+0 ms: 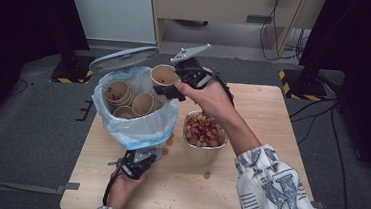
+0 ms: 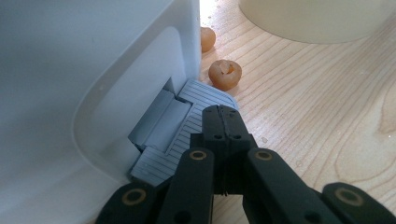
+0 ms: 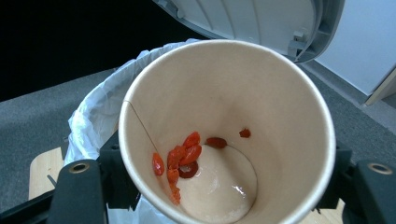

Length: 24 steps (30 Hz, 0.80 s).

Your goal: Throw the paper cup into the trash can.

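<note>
A brown paper cup [image 1: 163, 74] hangs over the far right rim of a white pedal bin [image 1: 136, 130], with my right gripper [image 1: 169, 85] shut on it. In the right gripper view the cup [image 3: 280, 93] is tilted toward me, its sides between the two jaws of the gripper [image 3: 226, 184], and red berry scraps [image 3: 180, 158] stick to its bottom. My left gripper [image 1: 140, 158] is shut and empty at the bin's foot. In the left gripper view its closed tips [image 2: 224, 122] rest on the grey ribbed pedal [image 2: 182, 130]. The bin lid [image 1: 123, 58] stands open.
Several used paper cups [image 1: 143, 102] lie inside the bin's blue-white bag [image 1: 144, 126]. A bowl [image 1: 200, 153] of pale and red fruit stands right of the bin. Loose round fruits [image 2: 225, 74] lie on the wooden table [image 1: 263, 115] by the pedal.
</note>
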### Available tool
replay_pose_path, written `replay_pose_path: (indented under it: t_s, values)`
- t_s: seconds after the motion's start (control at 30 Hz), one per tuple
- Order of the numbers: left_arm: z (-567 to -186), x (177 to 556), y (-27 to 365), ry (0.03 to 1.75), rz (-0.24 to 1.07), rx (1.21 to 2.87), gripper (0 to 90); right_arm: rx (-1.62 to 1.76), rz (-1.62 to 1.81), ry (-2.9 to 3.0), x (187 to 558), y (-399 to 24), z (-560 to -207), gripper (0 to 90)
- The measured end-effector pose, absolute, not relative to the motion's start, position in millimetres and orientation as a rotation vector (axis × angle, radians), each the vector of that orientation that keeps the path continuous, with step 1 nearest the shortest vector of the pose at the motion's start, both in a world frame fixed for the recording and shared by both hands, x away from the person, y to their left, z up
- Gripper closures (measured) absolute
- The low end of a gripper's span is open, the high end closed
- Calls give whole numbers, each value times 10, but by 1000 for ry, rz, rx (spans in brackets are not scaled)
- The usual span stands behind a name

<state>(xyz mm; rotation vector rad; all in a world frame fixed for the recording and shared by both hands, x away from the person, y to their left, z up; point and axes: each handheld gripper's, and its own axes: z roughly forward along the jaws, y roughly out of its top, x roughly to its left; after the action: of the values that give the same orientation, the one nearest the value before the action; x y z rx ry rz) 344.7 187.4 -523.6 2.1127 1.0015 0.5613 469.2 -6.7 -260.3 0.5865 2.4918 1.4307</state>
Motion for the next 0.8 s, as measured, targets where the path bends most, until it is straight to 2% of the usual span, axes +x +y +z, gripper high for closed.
replay_pose_path:
  t_s: [0.8]
  values:
    - [-5233,3450,1873,997,562,2118,899,510,1444,2511,4581,249,-2587,287]
